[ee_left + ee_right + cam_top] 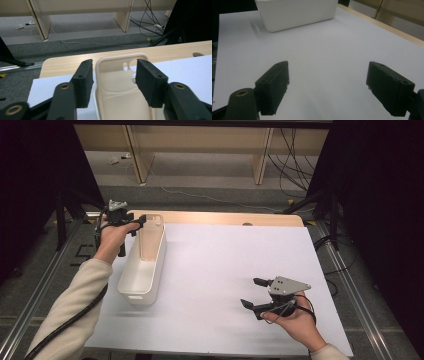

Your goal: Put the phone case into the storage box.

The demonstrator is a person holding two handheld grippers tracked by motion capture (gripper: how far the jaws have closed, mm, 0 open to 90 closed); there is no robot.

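Bin [144, 270] sits at the tabletop's [225, 270] left side. Left tongs [115, 75] are spread around its far end, maybe not touching. A bad squeeze could tip it. Right tongs [327, 87] hang spread.

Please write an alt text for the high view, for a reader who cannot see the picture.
A person's left gripper is at the far end of a long white plastic bin on a white table sheet, its open jaws at the bin's rim. The right gripper, also open, hovers over bare sheet near the front right, apart from the bin.
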